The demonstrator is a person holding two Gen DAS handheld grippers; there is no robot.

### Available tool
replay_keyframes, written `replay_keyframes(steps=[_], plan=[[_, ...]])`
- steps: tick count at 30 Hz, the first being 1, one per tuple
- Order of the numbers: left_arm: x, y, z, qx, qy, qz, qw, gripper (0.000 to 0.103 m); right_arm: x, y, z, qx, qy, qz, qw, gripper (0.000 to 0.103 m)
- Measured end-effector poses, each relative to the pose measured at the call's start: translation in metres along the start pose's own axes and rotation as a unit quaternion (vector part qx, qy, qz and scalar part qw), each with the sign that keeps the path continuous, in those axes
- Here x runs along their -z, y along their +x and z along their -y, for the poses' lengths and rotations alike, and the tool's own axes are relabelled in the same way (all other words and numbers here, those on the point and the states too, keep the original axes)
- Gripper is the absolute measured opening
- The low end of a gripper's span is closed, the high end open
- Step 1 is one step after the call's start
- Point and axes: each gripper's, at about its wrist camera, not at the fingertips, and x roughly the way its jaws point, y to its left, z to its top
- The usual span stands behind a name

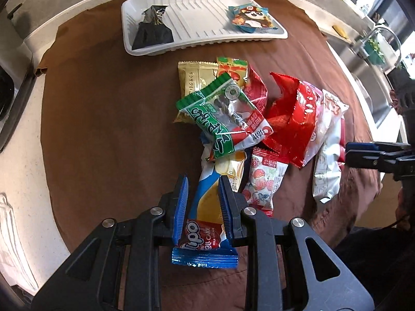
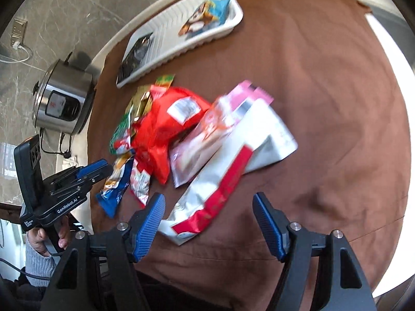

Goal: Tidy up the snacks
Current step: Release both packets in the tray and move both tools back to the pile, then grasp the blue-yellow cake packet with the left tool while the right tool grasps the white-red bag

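Now the left tool [image 1: 202, 207] squeezes the blue Tipo roll cake pack [image 1: 206, 235] at the near edge of the snack pile on the brown-clothed counter [image 1: 103, 129]. The right tool [image 2: 208, 223] hangs open over a white and red bag [image 2: 220, 181], not touching it. Lift the cake pack slowly so nothing drags, then lay it flat in the white tray [image 1: 197, 7].

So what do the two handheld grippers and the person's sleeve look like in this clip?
Both are black plastic frames with silver pivot bolts and ribbed blue pads on the fingers. The left gripper shows this close up; the right gripper matches it. In the right wrist view the left unit carries white "GenRobot.AI" lettering, a boxy black top module and a dark cable. The hand on its grip wears a grey knit sleeve.
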Motion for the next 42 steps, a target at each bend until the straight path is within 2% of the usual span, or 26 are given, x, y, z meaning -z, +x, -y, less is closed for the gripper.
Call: replay_keyframes(steps=[5,15,26,29,31,32,35,42], plan=[[0.001,0.002,-0.002,0.01,0.004,-0.002,0.9999,0.023,0.003,0.015,-0.001,-0.003,0.017,-0.018,1.0,0.073],[0.001,-0.003,0.002,0.045,0.04,-0.008,0.9982,0.023,0.002,0.019,0.0,-0.006,0.046,-0.016,0.999,0.075],[-0.002,0.007,0.009,0.033,0.076,-0.018,0.9964,0.024,-0.002,0.025,-0.01,0.008,0.048,-0.012,0.999,0.076],[-0.003,0.01,0.01,0.038,0.083,-0.024,0.9955,0.032,-0.002,0.027,-0.013,0.01,0.045,-0.013,0.999,0.076],[-0.003,0.015,0.011,0.042,0.085,-0.033,0.9949,0.05,-0.002,0.027,-0.013,0.01,0.045,-0.013,0.999,0.076],[-0.002,0.019,0.012,0.045,0.087,-0.044,0.9942,0.052,-0.002,0.027,-0.013,0.01,0.045,-0.013,0.999,0.076],[0.0,0.026,0.015,0.028,0.093,-0.044,0.9943,0.052,-0.002,0.028,-0.013,0.009,0.046,-0.012,0.999,0.076],[-0.002,0.03,0.009,0.047,0.082,-0.045,0.9945,0.052,-0.003,0.028,-0.013,0.005,0.047,-0.012,0.999,0.078]])
